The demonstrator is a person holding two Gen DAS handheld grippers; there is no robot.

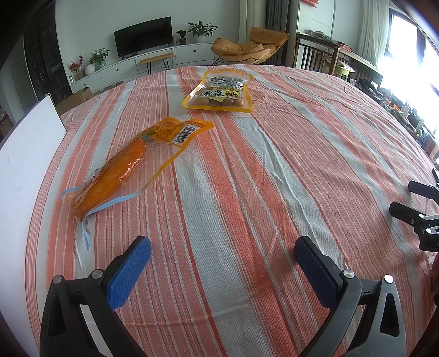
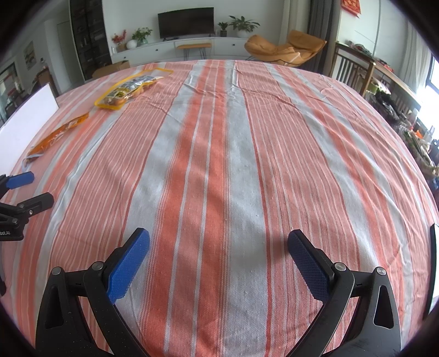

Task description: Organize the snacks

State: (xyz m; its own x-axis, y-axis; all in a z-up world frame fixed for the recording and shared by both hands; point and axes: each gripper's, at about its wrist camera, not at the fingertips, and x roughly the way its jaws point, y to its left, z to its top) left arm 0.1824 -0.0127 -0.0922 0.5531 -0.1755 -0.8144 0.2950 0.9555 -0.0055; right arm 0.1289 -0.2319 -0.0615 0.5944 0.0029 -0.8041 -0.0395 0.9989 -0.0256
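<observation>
Nothing sorted yet: my left fingers [image 1: 222, 247] and right fingers [image 2: 218, 240] hover apart and empty, while beyond the long orange vacuum-sealed snack packet [image 1: 120, 170] on the striped tabletop [image 1: 274, 164] lies the yellow-rimmed clear nut pouch [image 1: 219, 93].

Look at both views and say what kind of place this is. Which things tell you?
Most likely a home living-dining room. A television stands on a low white cabinet with potted plants, an orange lounge chair sits nearby, and a table under a striped tablecloth holds snack packets.

Orange-and-grey striped tablecloth [image 1: 247, 170], white board [image 1: 24, 164] at left edge, television [image 1: 143, 35], orange lounge chair [image 1: 252, 45]
</observation>
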